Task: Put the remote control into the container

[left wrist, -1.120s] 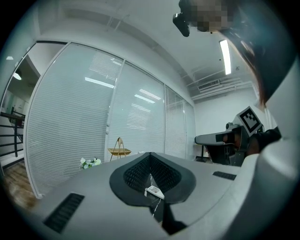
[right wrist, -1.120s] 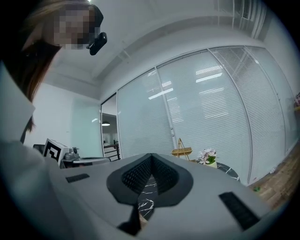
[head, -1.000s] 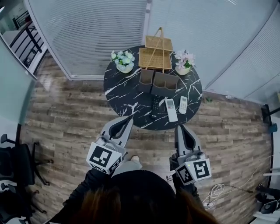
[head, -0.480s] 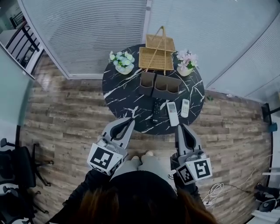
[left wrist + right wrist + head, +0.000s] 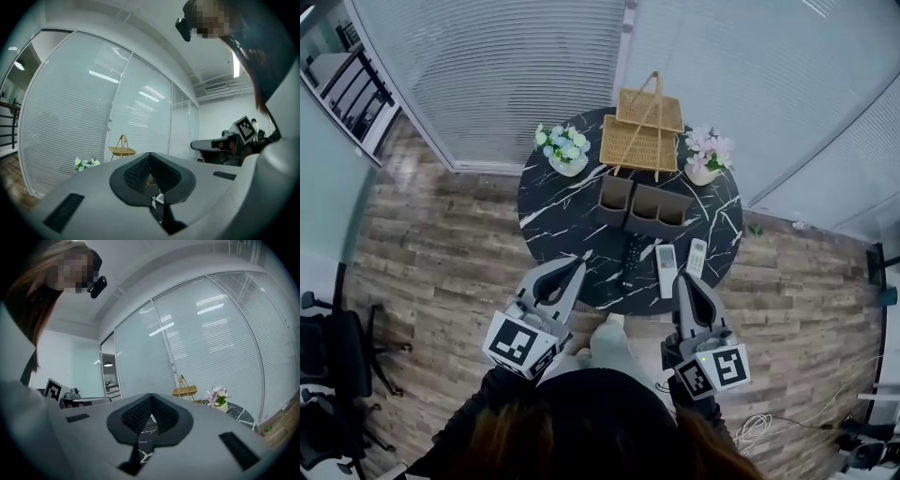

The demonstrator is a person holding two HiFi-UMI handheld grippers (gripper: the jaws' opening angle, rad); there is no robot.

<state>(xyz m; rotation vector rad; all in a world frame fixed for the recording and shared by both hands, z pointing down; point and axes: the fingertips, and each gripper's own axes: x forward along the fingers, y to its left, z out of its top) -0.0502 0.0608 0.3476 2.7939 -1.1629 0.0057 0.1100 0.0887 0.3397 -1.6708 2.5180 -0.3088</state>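
I am holding my left gripper and my right gripper level, each with its jaws pressed together on nothing. Their tips are hanging at the 7 and 5 o'clock edges of the round black white-veined marble table. The slim black remote control is lying on the tabletop toward 6 o'clock, beside a long white remote and a shorter white remote. The dark compartmented container is standing at the centre, apart from them, with a woven wicker basket at 12 o'clock.
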